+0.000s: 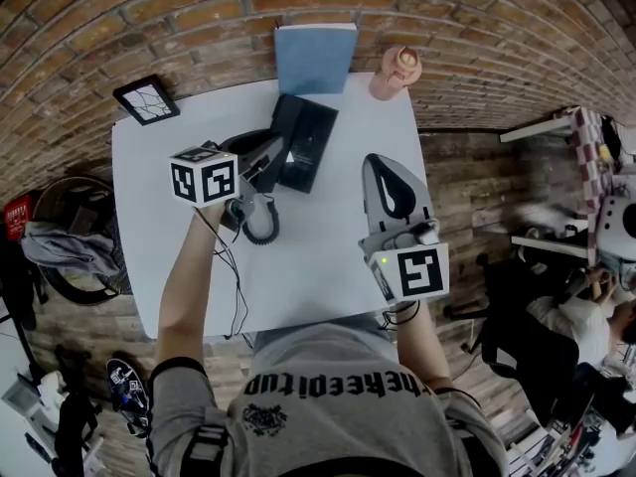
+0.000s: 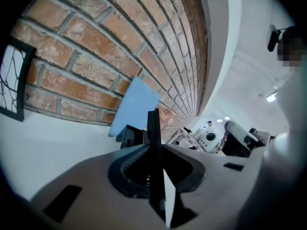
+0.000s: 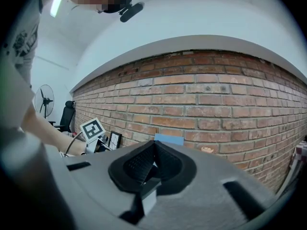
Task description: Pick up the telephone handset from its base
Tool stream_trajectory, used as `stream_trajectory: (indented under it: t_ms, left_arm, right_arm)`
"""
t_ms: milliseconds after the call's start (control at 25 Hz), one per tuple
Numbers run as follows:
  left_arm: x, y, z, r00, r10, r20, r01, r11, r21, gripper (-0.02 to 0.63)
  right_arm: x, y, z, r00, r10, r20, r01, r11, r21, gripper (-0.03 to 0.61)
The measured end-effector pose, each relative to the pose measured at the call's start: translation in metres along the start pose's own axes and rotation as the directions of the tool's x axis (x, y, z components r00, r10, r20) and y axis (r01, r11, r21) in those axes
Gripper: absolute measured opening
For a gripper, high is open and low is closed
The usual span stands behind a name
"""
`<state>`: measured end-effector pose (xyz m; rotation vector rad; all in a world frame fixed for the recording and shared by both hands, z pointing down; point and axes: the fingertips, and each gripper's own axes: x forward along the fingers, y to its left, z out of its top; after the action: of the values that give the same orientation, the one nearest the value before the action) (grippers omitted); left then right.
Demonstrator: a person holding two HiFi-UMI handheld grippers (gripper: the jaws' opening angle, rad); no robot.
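1. Telephone base (image 1: 310,139): smooth black plastic with a faint sheen.
2. Telephone handset (image 1: 256,155), just left of the base: the same black plastic. Its coiled cord (image 1: 262,229) looks slightly glossy.
3. Table (image 1: 328,266) under the base: white, smooth, matt.
4. Wall (image 1: 199,8) behind the base: rough red brick with dull mortar.
5. Folder (image 1: 315,56) behind the base: blue, flat matt.
6. My left gripper (image 2: 154,133) and right gripper (image 3: 154,147): matt grey plastic with ribbed black pads (image 3: 138,163).

The left hand-held gripper (image 1: 266,159), at the end of an outstretched left forearm (image 1: 184,286), sits just left of the telephone base (image 1: 308,137), its jaws clamped on the telephone handset (image 1: 248,147). The right hand-held gripper (image 1: 372,159) hovers right of that base, jaws together and empty.
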<state>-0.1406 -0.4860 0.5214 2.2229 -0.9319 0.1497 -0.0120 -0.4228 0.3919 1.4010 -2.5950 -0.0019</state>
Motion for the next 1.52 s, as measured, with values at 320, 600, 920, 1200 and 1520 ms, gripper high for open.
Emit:
stream_trajectory:
  t_ms: [320, 600, 920, 1200, 1520]
  left_arm:
    - [-0.037, -0.023, 0.013, 0.994, 0.055, 0.09, -0.059, 0.997, 0.041, 0.07]
    - [-0.076, -0.042, 0.021, 0.978, 0.118, 0.172, -0.133, 0.988, 0.077, 0.069]
    - [-0.13, -0.06, 0.026, 0.941, 0.198, 0.275, -0.228, 0.97, 0.083, 0.071]
    - [-0.178, -0.073, 0.026, 0.893, 0.267, 0.363, -0.317, 0.944, 0.086, 0.069]
    - [-0.228, -0.092, 0.023, 0.832, 0.312, 0.459, -0.389, 0.918, 0.081, 0.071]
  right_arm:
    - [-0.006, 0.013, 0.017, 0.998, 0.03, 0.064, -0.03, 1.0, 0.003, 0.003]
    - [-0.012, 0.028, 0.028, 0.995, 0.055, 0.084, -0.054, 0.998, -0.009, 0.003]
    - [-0.019, 0.047, 0.042, 0.988, 0.095, 0.119, -0.09, 0.995, -0.043, 0.003]
    - [-0.025, 0.064, 0.052, 0.983, 0.121, 0.141, -0.114, 0.992, -0.056, 0.003]
    - [-0.04, 0.085, 0.065, 0.976, 0.141, 0.164, -0.131, 0.989, -0.071, 0.003]
